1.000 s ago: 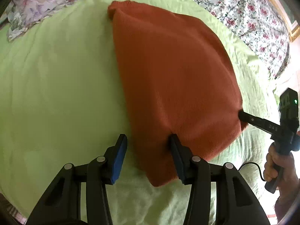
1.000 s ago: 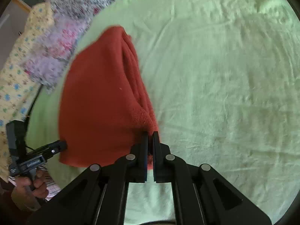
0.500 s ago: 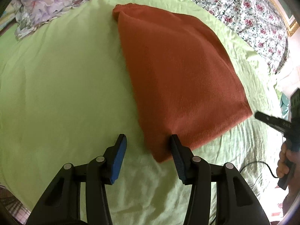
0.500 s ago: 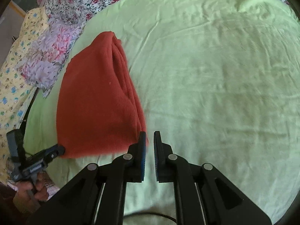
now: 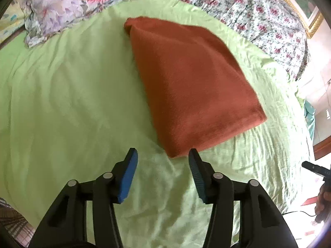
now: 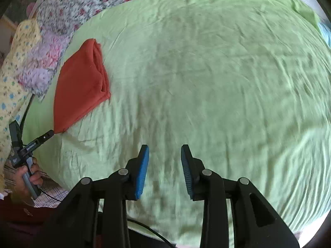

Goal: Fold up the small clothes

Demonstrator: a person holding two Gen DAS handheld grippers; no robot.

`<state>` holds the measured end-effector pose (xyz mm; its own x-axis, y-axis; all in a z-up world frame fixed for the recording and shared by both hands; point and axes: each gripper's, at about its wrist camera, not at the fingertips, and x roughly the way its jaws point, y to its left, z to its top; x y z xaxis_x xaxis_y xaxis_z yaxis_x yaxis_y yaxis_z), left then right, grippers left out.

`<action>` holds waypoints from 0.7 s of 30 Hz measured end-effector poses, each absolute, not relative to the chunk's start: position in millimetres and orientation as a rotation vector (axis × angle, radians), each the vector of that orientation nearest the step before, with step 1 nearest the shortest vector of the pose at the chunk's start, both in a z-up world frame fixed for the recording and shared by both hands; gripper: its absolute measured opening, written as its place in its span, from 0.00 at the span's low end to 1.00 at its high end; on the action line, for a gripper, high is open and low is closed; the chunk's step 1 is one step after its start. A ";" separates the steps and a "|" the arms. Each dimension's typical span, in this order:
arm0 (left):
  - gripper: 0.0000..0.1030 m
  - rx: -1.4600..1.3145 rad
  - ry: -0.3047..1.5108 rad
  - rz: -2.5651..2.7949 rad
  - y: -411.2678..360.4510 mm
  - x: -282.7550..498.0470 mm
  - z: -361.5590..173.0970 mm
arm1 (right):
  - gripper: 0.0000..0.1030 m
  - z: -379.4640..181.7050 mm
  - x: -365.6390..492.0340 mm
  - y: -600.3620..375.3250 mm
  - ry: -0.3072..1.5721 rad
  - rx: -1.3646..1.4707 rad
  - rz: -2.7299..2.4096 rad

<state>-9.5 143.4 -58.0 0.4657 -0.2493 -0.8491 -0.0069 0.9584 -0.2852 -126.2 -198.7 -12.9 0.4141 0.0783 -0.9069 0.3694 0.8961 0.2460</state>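
Observation:
A folded rust-orange cloth [image 5: 192, 82] lies flat on the light green bedsheet [image 5: 68, 107]. My left gripper [image 5: 163, 155] is open and empty, just short of the cloth's near corner, not touching it. In the right wrist view the cloth [image 6: 80, 86] lies far to the left, its layered edge facing right. My right gripper [image 6: 164, 150] is open and empty over bare sheet [image 6: 217, 82], well away from the cloth. The left gripper [image 6: 46, 135] shows at the left edge of the right wrist view, its tip by the cloth's near corner.
Floral pillows and bedding [image 5: 62, 6] lie along the far side of the bed. A flowered cover [image 5: 258, 10] runs along the right. The bed's edge drops off at right [image 5: 300, 124]. A cable [image 6: 144, 227] trails near the right gripper's base.
My right gripper let go of the cloth's corner, opened and pulled back to the right. My left gripper drew back off the cloth, which now lies flat.

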 end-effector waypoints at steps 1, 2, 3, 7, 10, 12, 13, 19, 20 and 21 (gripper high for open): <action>0.53 -0.263 1.063 -0.149 144.3 -10.9 -52.6 | 0.33 -9.8 -131.7 -198.6 1.127 0.461 -0.196; 0.54 -0.261 1.042 -0.146 145.4 -12.3 -45.8 | 0.33 -7.2 -134.1 -195.4 1.118 0.470 -0.198; 0.55 -0.259 1.012 -0.148 148.0 -12.9 -35.9 | 0.33 -3.5 -135.6 -194.0 1.110 0.477 -0.192; 0.70 -0.247 0.910 -0.142 155.5 -19.4 1.5 | 0.36 27.0 -140.9 -188.5 1.015 0.502 -0.143; 0.76 -0.248 0.850 -0.152 161.5 -24.3 24.4 | 0.42 57.3 -135.7 -186.2 0.944 0.484 -0.101; 0.79 -0.254 0.829 -0.164 163.3 -26.8 34.8 | 0.49 69.4 -130.0 -181.1 0.915 0.477 -0.061; 0.79 -0.257 0.822 -0.168 165.0 -28.2 36.6 | 0.53 75.0 -126.7 -176.3 0.903 0.483 -0.028; 0.79 -0.225 0.830 -0.175 162.2 -36.5 35.5 | 0.56 63.4 -102.0 -129.1 0.931 0.466 0.109; 0.79 -0.209 0.837 -0.172 160.9 -38.3 33.9 | 0.57 59.8 -100.6 -122.9 0.938 0.459 0.116; 0.80 -0.199 0.842 -0.168 159.1 -40.8 31.7 | 0.57 53.8 -96.2 -114.3 0.953 0.451 0.126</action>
<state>-40.8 159.1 31.7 0.6549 -0.2254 -0.7213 0.0685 0.9683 -0.2404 -96.2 -114.3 53.8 0.5797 0.2987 -0.7582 0.0922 0.9004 0.4252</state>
